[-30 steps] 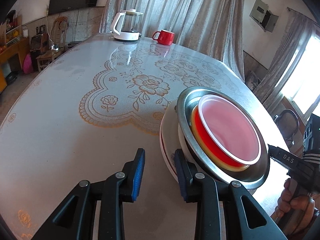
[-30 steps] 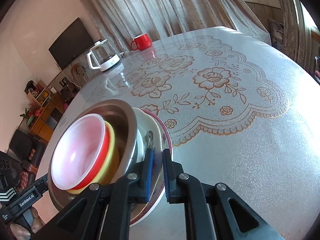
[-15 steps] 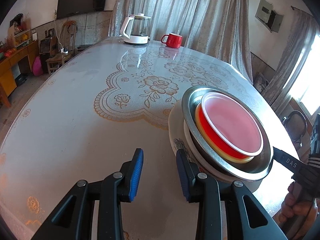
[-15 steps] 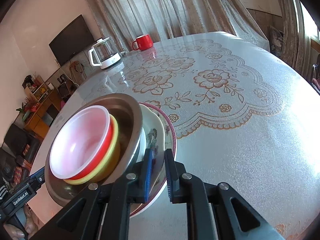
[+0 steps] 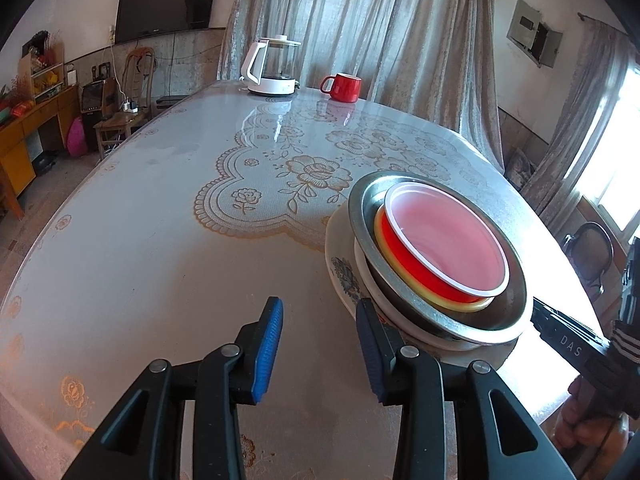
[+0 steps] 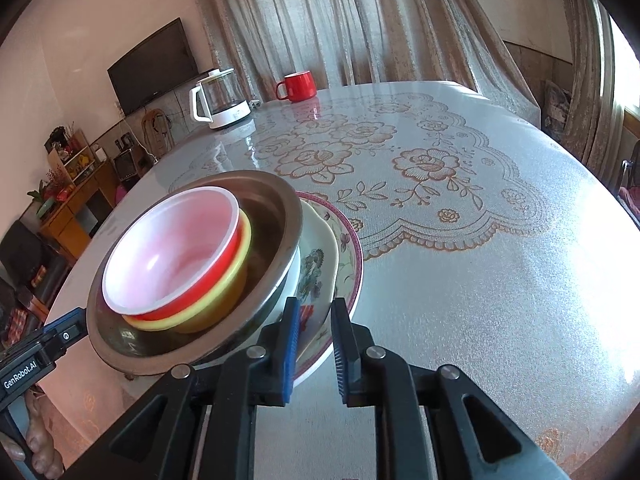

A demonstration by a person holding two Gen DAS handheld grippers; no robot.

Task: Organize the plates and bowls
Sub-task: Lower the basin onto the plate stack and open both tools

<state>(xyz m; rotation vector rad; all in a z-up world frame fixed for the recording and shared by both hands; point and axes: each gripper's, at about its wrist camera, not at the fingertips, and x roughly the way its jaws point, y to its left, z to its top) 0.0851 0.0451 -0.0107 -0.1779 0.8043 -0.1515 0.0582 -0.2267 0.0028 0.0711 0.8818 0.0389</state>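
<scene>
A stack of dishes stands on the table: floral plates (image 6: 344, 256) at the bottom, a steel bowl (image 5: 400, 312) (image 6: 280, 216) on them, then a yellow bowl (image 6: 216, 304) and a red bowl with a white inside (image 5: 444, 240) (image 6: 172, 256). My left gripper (image 5: 320, 344) is open and empty, its right finger against the stack's left edge. My right gripper (image 6: 314, 344) is open a little, its jaws on either side of the plate rim (image 6: 316, 320), not pressing it.
A white kettle (image 5: 272, 68) (image 6: 218, 100) and a red mug (image 5: 344, 87) (image 6: 296, 86) stand at the table's far end. The table carries a lace-patterned cloth (image 5: 280, 184). Chairs and a cabinet stand off to the left.
My right gripper has opened off the plate rim. The stack has come down from a tilt to lie flat on the table. My left gripper has drawn back a little.
</scene>
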